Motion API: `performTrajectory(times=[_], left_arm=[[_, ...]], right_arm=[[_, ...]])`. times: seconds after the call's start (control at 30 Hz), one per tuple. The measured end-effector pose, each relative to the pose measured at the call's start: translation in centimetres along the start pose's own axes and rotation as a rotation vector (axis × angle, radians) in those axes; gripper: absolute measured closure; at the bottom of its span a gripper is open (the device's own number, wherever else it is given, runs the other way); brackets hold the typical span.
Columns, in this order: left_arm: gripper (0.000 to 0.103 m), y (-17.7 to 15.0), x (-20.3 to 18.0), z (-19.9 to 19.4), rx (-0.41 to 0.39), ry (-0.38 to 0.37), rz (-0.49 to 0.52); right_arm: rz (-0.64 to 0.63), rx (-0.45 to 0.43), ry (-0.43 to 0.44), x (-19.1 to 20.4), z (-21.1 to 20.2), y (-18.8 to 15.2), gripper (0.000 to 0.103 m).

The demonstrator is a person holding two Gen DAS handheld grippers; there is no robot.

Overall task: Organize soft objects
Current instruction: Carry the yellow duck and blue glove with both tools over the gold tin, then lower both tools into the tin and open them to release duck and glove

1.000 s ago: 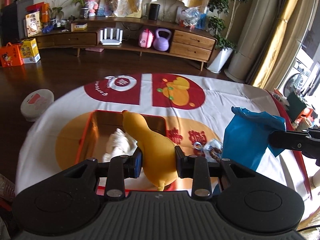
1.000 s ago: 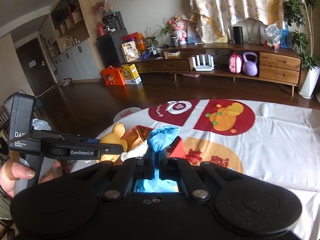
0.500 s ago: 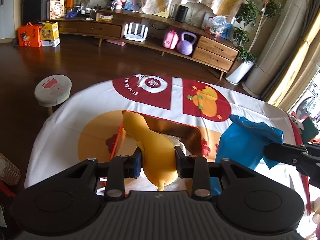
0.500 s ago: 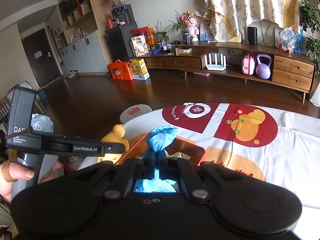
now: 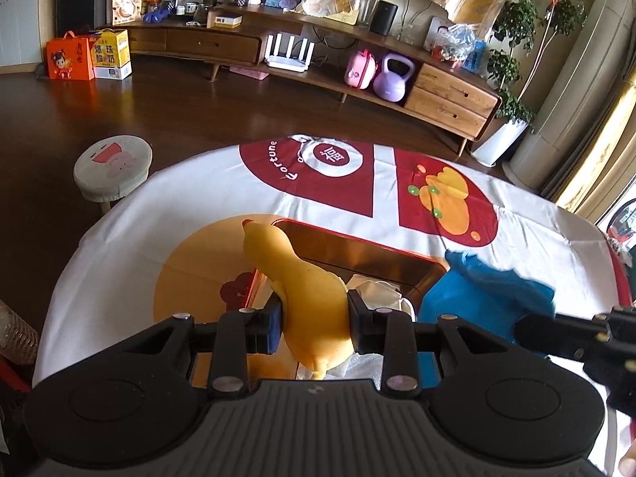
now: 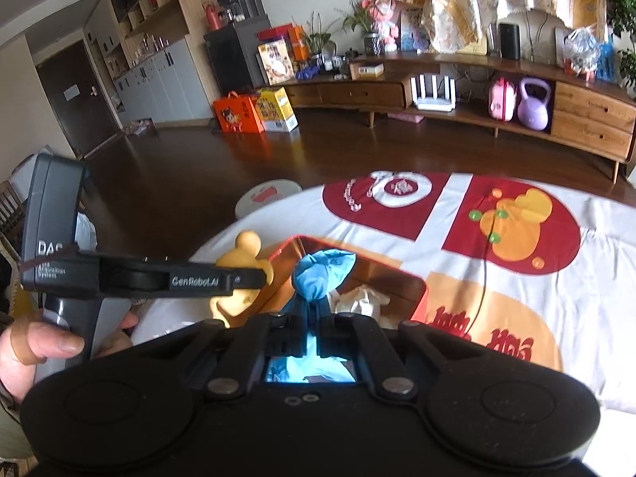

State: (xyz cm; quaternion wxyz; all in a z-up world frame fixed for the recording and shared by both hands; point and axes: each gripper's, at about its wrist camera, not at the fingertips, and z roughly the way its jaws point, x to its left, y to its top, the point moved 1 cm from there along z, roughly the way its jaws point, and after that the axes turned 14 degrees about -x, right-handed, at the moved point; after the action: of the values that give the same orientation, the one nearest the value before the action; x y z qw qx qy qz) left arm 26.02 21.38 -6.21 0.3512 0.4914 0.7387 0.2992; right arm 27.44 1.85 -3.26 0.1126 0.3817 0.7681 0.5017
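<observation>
My left gripper (image 5: 314,320) is shut on a yellow soft duck toy (image 5: 302,286) and holds it over the near left part of a red tray (image 5: 357,244) on the table. A white crumpled cloth (image 5: 377,296) lies in the tray. My right gripper (image 6: 314,318) is shut on a blue soft cloth (image 6: 322,268), held over the tray (image 6: 421,298). In the left wrist view the blue cloth (image 5: 481,296) hangs at the tray's right end. In the right wrist view the duck (image 6: 242,256) and left gripper sit to the left.
The table has a white cloth with red and orange prints (image 5: 346,175). A round stool (image 5: 113,169) stands on the floor beyond the table's left edge. A long wooden cabinet (image 5: 318,63) runs along the far wall.
Both grippers have drawn back and to the left over the tray, still holding the duck and the blue cloth. The tray now lies further right in the left wrist view.
</observation>
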Motion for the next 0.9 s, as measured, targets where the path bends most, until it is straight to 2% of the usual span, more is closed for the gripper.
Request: performTrajectory(times=[0.2,0.5,0.73,0.9], left_arm=[[0.071,-0.8,-0.9,2.2,0.025,0.000,0.072],[0.071,-1.6,-1.3,5.0,0.056,-0.015,0.086],[0.071,-2.5,-2.0,6.6,0.089,-0.032,0.122],[0.069,-2.6,-1.6,7.1,0.098,-0.033,0.100]], right_arm=[[0.008,0.057,0.001,-0.5,1.9,-1.9,0.099],[0.026,0.102,0.006,-1.1,3.6,-3.4,0.098],[0.037,0.138,-0.007,-1.5,4.8,-4.9,0.093],[0.049,0.137,-0.015,-1.8,4.7,-5.2,0.087]])
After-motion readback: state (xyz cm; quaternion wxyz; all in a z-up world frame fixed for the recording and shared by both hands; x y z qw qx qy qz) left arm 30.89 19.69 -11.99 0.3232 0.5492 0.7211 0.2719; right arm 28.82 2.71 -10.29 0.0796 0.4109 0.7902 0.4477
